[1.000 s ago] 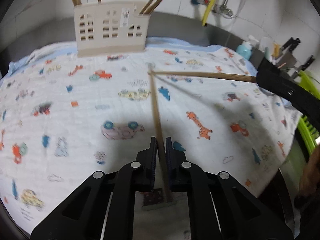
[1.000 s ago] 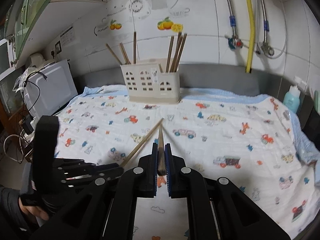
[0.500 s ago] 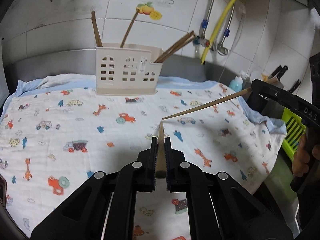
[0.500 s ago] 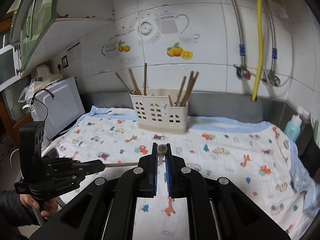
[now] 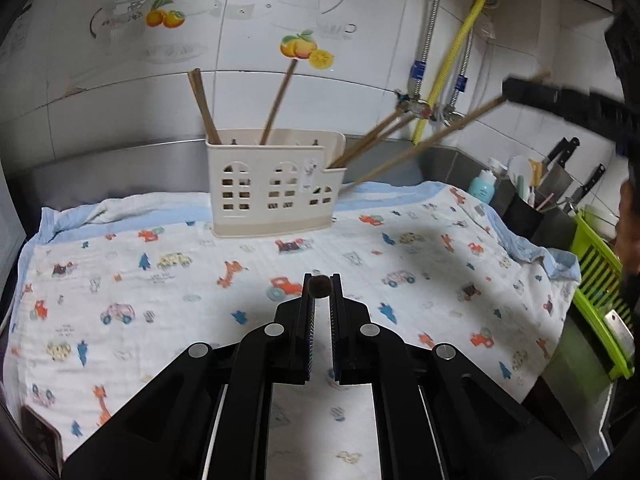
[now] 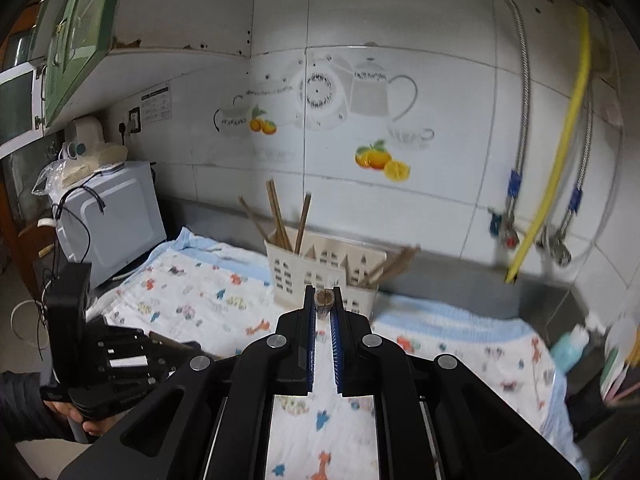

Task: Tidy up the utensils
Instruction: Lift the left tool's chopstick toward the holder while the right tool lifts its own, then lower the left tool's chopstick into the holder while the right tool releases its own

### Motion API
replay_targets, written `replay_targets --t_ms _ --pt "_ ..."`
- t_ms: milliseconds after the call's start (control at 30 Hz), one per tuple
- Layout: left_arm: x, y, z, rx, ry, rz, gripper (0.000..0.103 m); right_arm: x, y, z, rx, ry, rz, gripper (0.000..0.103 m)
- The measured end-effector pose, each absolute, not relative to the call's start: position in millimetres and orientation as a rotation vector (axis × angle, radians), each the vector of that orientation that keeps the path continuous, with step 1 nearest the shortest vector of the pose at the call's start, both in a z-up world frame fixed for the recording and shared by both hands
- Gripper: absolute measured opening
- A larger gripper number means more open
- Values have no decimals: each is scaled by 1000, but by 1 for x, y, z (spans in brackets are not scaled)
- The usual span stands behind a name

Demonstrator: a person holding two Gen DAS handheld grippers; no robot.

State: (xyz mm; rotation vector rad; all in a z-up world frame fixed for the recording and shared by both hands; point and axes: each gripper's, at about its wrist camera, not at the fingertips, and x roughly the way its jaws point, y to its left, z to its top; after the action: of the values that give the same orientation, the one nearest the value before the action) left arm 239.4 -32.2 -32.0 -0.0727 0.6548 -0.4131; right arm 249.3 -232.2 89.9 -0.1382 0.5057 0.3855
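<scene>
A cream utensil holder (image 5: 276,184) with several wooden chopsticks in it stands at the back of the cartoon-print cloth (image 5: 160,280); it also shows in the right wrist view (image 6: 320,276). My left gripper (image 5: 319,285) is shut on a chopstick seen end-on, held above the cloth and well short of the holder. My right gripper (image 6: 324,298) is shut on another chopstick (image 5: 424,142), also end-on in its own view. In the left wrist view that chopstick slants down from the upper right with its tip beside the holder's right end.
A microwave (image 6: 108,220) stands left of the cloth. Pipes and a yellow hose (image 5: 456,48) run down the tiled wall. A teal bottle (image 5: 482,186), knives (image 5: 560,164) and a green rack (image 5: 600,280) sit at the right.
Both grippers lifted and tilted up, so each held chopstick now points straight away from its camera. The right gripper moved its chopstick up and back until its tip is beside the holder.
</scene>
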Motion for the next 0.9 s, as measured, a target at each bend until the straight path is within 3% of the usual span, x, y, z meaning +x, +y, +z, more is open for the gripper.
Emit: replay_targets --t_ms 300,900 --pt "264 -21 -13 -73 619 -403 6 305 -219 122 -223 509 318 7" --pt "307 -25 85 12 393 -324 6 393 -200 76 -227 680 315 7"
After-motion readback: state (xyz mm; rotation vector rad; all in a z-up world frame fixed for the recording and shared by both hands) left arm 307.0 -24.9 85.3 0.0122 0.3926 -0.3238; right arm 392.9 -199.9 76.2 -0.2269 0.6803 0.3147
